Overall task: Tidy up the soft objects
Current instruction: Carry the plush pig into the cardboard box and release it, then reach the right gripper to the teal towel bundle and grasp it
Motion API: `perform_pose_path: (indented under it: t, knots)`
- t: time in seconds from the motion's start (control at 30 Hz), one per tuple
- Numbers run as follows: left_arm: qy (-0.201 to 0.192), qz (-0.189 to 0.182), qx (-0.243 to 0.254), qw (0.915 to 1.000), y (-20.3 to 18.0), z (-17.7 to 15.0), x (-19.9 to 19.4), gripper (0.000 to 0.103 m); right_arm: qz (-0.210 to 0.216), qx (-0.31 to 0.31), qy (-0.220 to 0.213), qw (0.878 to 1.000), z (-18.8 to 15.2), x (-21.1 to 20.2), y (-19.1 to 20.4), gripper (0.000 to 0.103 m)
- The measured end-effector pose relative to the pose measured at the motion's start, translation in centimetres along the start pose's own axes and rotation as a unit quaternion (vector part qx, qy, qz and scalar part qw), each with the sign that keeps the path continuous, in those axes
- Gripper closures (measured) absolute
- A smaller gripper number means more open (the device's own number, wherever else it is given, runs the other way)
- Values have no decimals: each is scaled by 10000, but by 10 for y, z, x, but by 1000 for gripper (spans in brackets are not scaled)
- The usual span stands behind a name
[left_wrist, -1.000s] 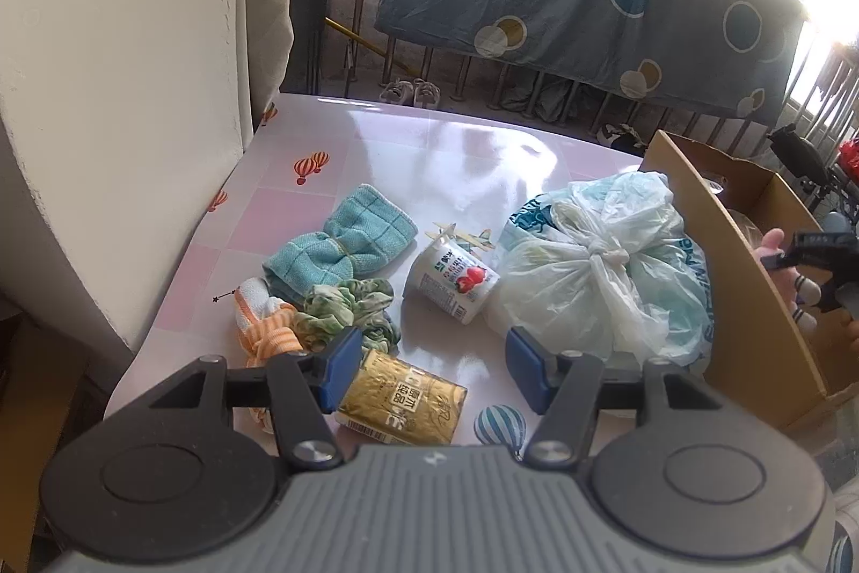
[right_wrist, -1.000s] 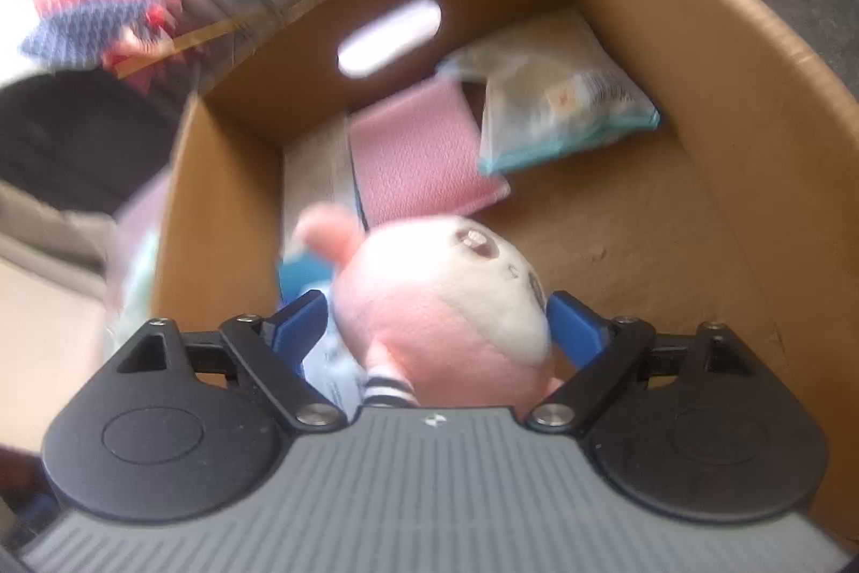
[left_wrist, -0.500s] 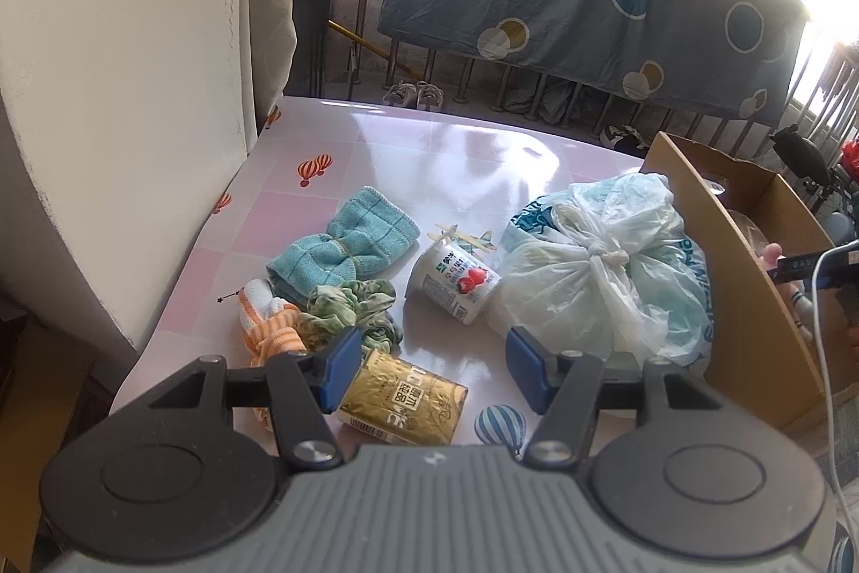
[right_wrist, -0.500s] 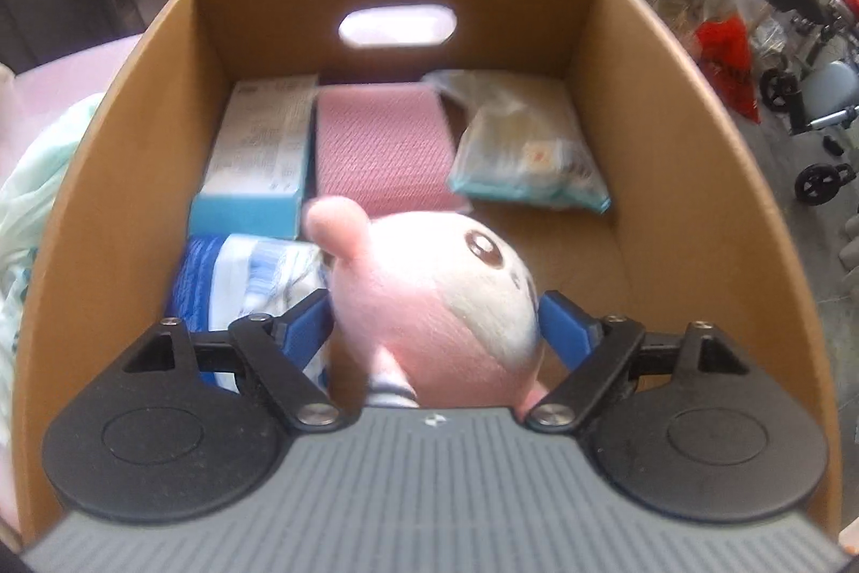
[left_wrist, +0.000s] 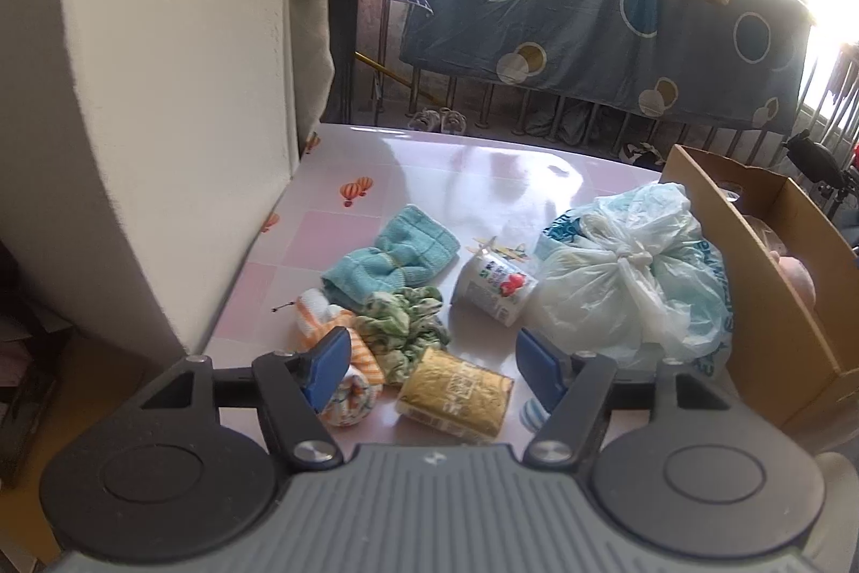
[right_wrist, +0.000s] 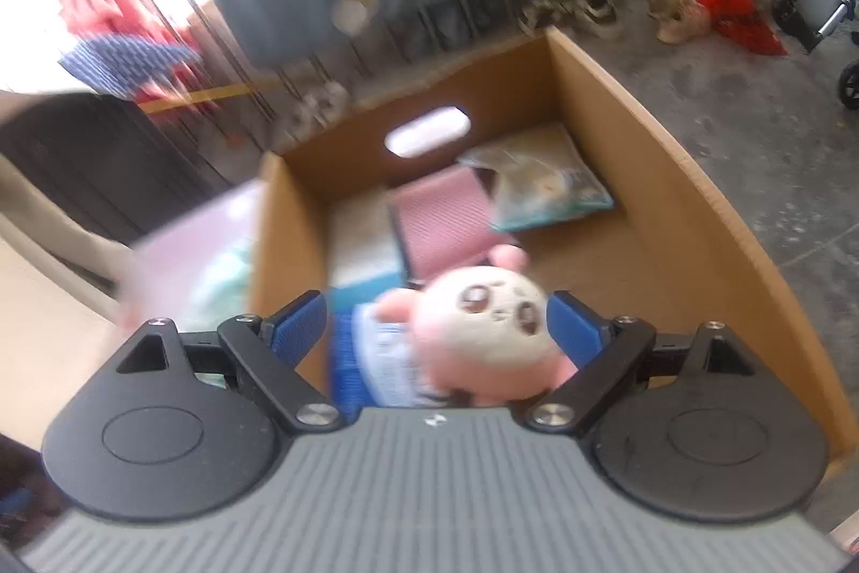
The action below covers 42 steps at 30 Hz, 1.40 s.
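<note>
Both claws stand released: right gripper [right_wrist: 437, 328] above the pink plush [right_wrist: 483, 331] lying free in the cardboard box [right_wrist: 698, 208], left gripper [left_wrist: 429, 358], jaws just widened, over the gold pack [left_wrist: 456, 393], leaving towel [left_wrist: 394, 253], scrunchie [left_wrist: 402, 323] and tied bag [left_wrist: 623, 283] unsorted.

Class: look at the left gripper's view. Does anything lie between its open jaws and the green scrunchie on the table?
Nothing visible blocks it. The green scrunchie lies just beyond the left gripper; the gold packet sits nearer, slightly right.
</note>
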<state>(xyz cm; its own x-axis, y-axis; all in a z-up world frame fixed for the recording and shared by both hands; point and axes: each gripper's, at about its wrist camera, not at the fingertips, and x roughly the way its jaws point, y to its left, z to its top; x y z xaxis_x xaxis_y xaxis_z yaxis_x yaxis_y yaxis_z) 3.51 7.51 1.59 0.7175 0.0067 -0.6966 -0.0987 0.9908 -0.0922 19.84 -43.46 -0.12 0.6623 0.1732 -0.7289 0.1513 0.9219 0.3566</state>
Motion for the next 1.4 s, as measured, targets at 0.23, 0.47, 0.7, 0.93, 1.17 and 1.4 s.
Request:
perform_pose_path:
  t: [0.23, 0.47, 0.7, 0.93, 1.17, 1.4]
  knots:
    - [-46, 332, 28, 9994, 22, -16, -9, 31, 964, -17, -136, 9952, -30, -35, 54, 14]
    - [-288, 344, 321, 9985, 26, -14, -5, 31, 2020, -147, 596, 9775, -49, -5, 133, 14]
    - [-109, 247, 1204, 9924, 10, 9, 43, 27, 2596, -516, 1631, 9504, -60, 63, 249, 14]
    - [274, 441, 2059, 9772, -5, 36, 128, 25, 2058, -977, 2541, 9399, -62, 168, 348, 16]
    - [1042, 229, 2119, 9714, 4, 58, 208, 25, 1409, -1007, 3166, 9326, -65, 264, 376, 18]
    - [1564, 109, 1971, 9678, 14, 62, 251, 26, 1302, -1038, 3509, 9215, -84, 299, 380, 26]
